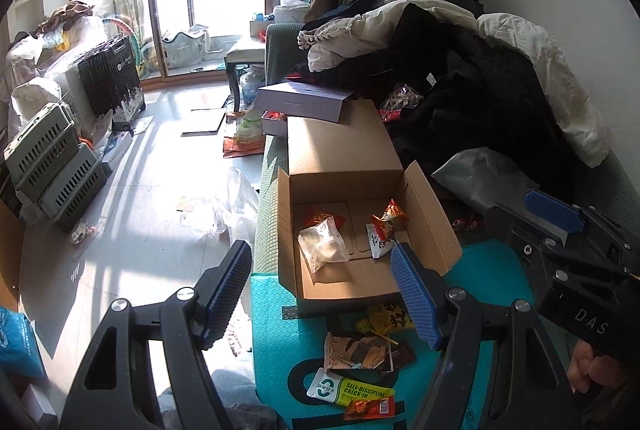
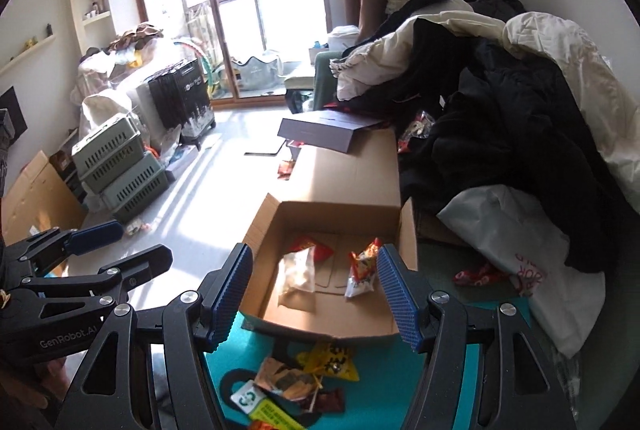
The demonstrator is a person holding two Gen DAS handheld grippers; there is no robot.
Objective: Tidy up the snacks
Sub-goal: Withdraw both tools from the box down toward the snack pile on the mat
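Observation:
An open cardboard box [image 1: 289,230] [image 2: 256,242] sits on a sofa seat. It holds a clear bag [image 1: 323,246] [image 2: 297,272], a red packet [image 1: 320,217] [image 2: 310,248] and a red-and-white packet [image 1: 385,230] [image 2: 362,270]. In front of the box, on a teal mat [image 1: 276,342] [image 2: 384,382], lie several loose snacks, among them a yellow packet [image 1: 385,317] [image 2: 333,357], a brown packet [image 1: 358,350] [image 2: 286,378] and a green-and-white packet [image 1: 349,390] [image 2: 262,406]. My left gripper [image 1: 320,290] [image 2: 128,246] hangs open and empty above the box's near edge. My right gripper [image 2: 314,290] [image 1: 528,220] hangs beside it, also open and empty.
A heap of dark and white clothes [image 1: 472,77] [image 2: 500,101] and a grey plastic bag [image 1: 480,173] [image 2: 512,242] fill the sofa to the right. Red wrappers [image 1: 464,222] [image 2: 476,276] lie by the bag. A flat purple box [image 1: 300,101] [image 2: 320,133] lies behind. Green crates [image 1: 52,165] stand on the floor at left.

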